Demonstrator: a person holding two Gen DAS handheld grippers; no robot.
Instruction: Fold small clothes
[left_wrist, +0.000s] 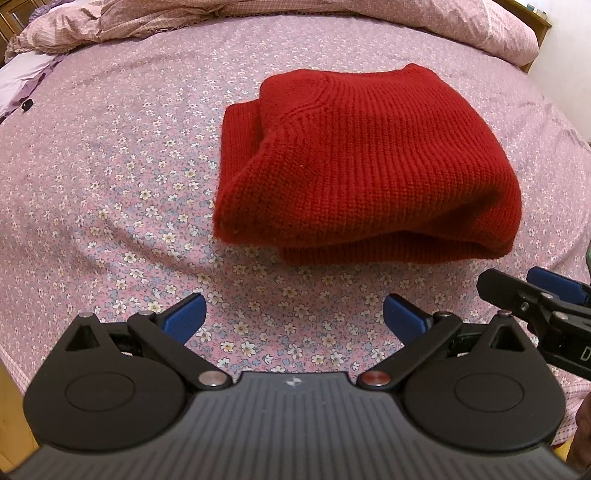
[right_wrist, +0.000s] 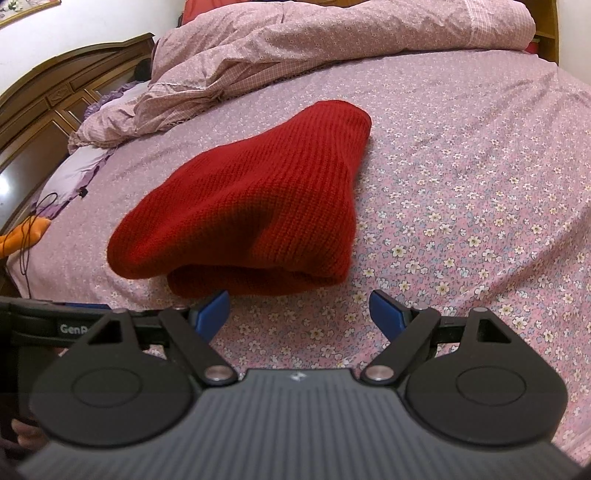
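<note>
Your left gripper (left_wrist: 294, 317) is spread wide and holds nothing; its blue pads (left_wrist: 186, 317) hang over bare sheet, short of the garment. Your right gripper (right_wrist: 298, 314) is likewise released and empty, its left pad just beside the near fold, though whether it touches cannot be told. Both tools sit side by side at the near edge, probably because the folding looks close to done.

The red knit sweater (left_wrist: 369, 166) lies on the floral bedsheet (left_wrist: 110, 184) as a compact stacked bundle, rounded fold toward you, lower layer peeking out underneath. Judgement: one squaring-up press may remain; the thick knit will likely spring back.

Beyond it, a rumpled duvet (right_wrist: 332, 44) is bunched against the far side, well apart from the sweater.
</note>
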